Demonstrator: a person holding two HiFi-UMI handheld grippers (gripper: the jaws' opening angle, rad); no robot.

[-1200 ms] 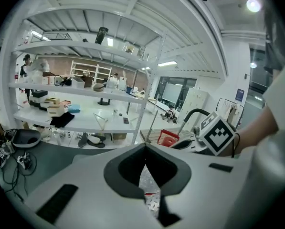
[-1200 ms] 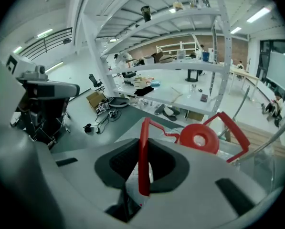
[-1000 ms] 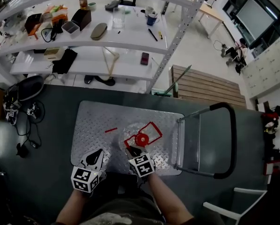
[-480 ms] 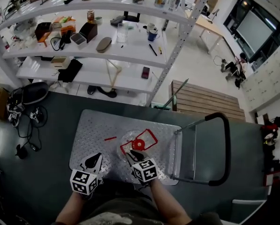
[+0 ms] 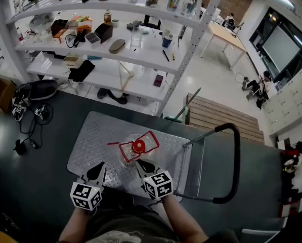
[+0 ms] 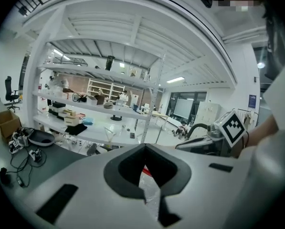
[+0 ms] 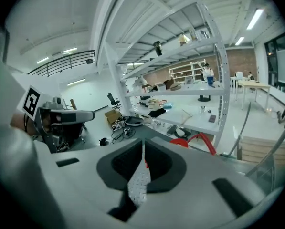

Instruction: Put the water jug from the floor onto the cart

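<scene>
Water jug [image 5: 136, 150], clear plastic with a red cap and red carry handle, stands upright on the cart [image 5: 90, 135], about mid-deck and nearer its near edge. Left tongs [image 5: 100, 167] hover over that near edge, jaws almost together, empty. Right tongs [image 5: 139, 163], just beside the jug, have just been closing, with nothing between them.

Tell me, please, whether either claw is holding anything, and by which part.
Nothing is held. The left claw and right claw are both empty, the right's jaws having just been closing on nothing; the water jug stands unheld on the cart.
</scene>
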